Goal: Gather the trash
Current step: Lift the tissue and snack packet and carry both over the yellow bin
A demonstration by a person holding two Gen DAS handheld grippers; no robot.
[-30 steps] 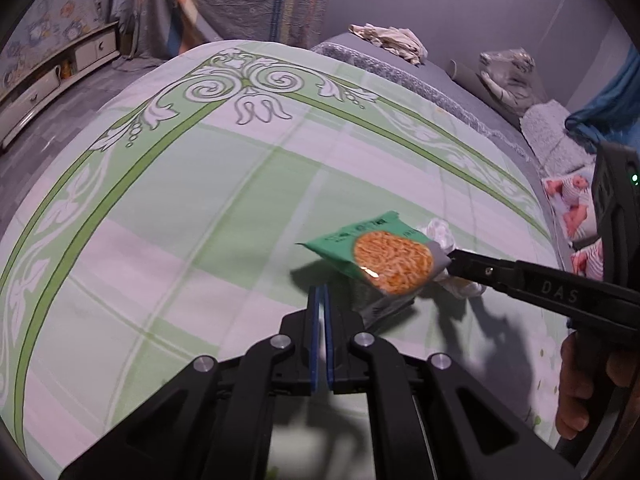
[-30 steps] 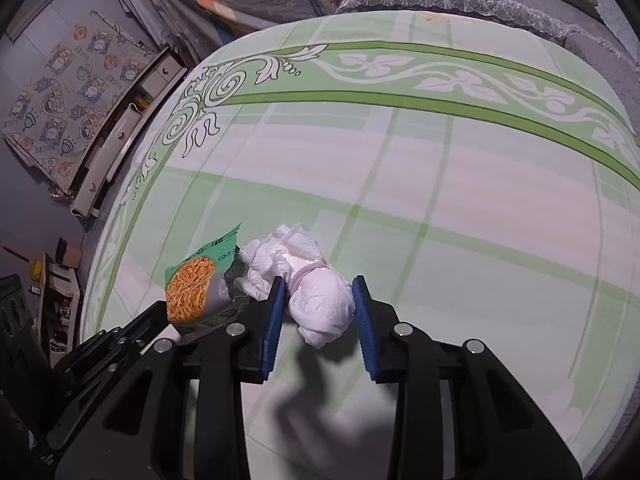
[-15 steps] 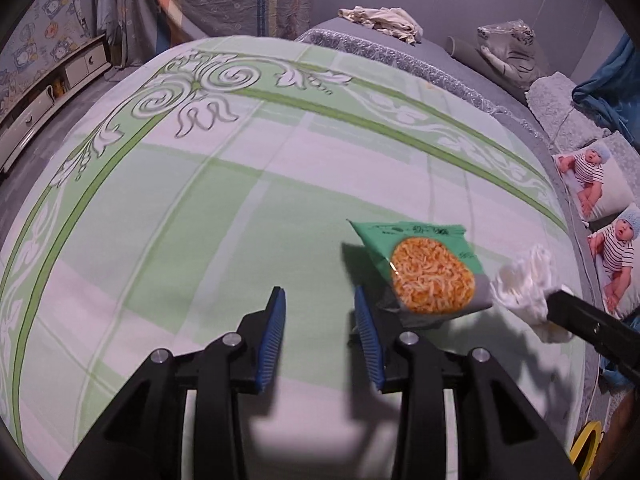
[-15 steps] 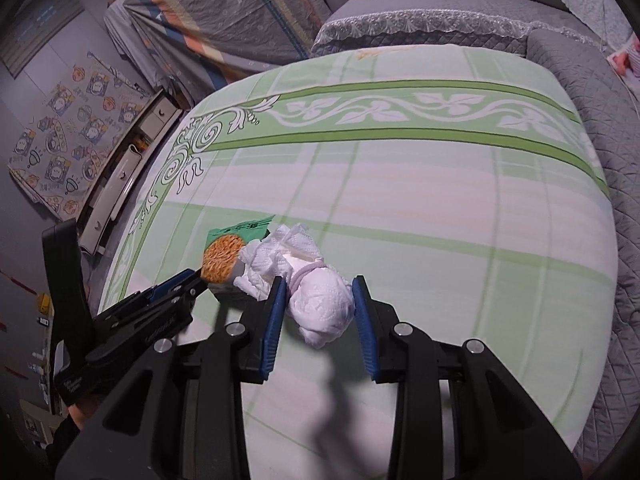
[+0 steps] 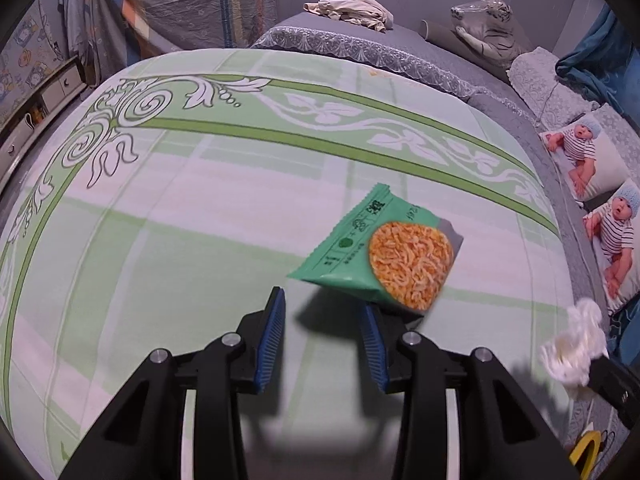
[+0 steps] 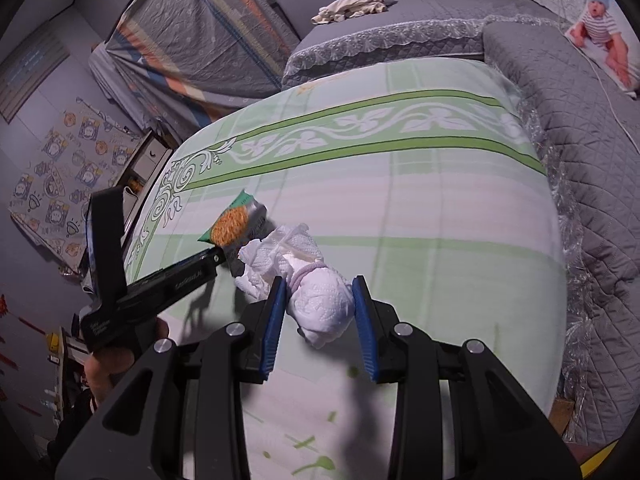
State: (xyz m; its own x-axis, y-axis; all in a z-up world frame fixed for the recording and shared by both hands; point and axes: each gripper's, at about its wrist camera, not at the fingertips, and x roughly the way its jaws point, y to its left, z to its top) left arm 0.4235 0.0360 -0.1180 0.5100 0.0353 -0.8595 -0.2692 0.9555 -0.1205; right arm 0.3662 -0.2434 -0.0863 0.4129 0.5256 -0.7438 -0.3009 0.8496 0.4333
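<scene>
The right gripper (image 6: 319,307) clamps the tissue wad (image 6: 322,306), while the snack packet (image 5: 384,256) just ahead of the spread-open left gripper (image 5: 323,342) remains uncollected.

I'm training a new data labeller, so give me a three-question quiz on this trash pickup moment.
1. True or false: the right gripper is shut on the white tissue bundle.
2. Which colour is the snack packet? A red, B green, C blue.
3. Fill in: the left gripper is ____, with nothing between its pads.

Key: 1 true; 2 B; 3 open.
</scene>
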